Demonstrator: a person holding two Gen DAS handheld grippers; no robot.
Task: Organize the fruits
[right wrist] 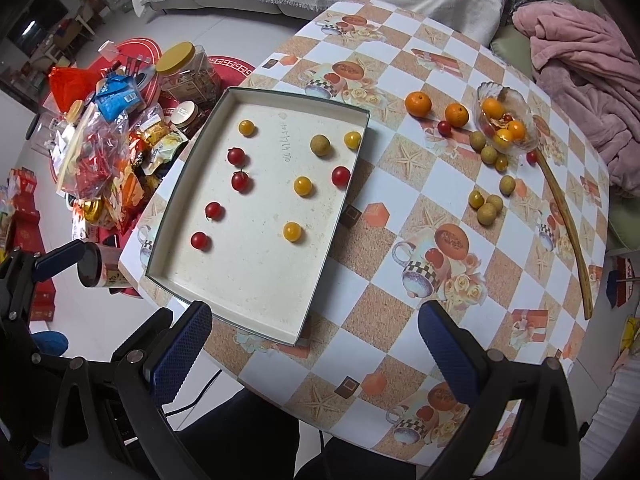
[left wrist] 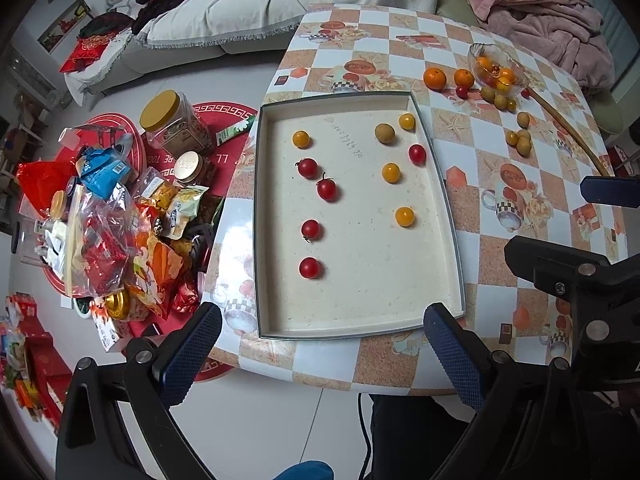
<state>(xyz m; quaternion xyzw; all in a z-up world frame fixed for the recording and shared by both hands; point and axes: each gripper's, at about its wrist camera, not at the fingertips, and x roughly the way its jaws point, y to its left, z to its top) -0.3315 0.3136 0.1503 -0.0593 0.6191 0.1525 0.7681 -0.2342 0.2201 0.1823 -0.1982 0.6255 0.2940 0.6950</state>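
Tomatoes lie scattered in the tray (left wrist: 440, 184) near the worktop (right wrist: 400, 216) edge while I hold both jaws released, grasping nothing.

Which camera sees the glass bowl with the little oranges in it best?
The right wrist view. There the glass bowl sits larger and closer to the middle, so the fruit inside is easy to make out. In the left wrist view the bowl is smaller, farther off toward the upper right, and its contents blur together.
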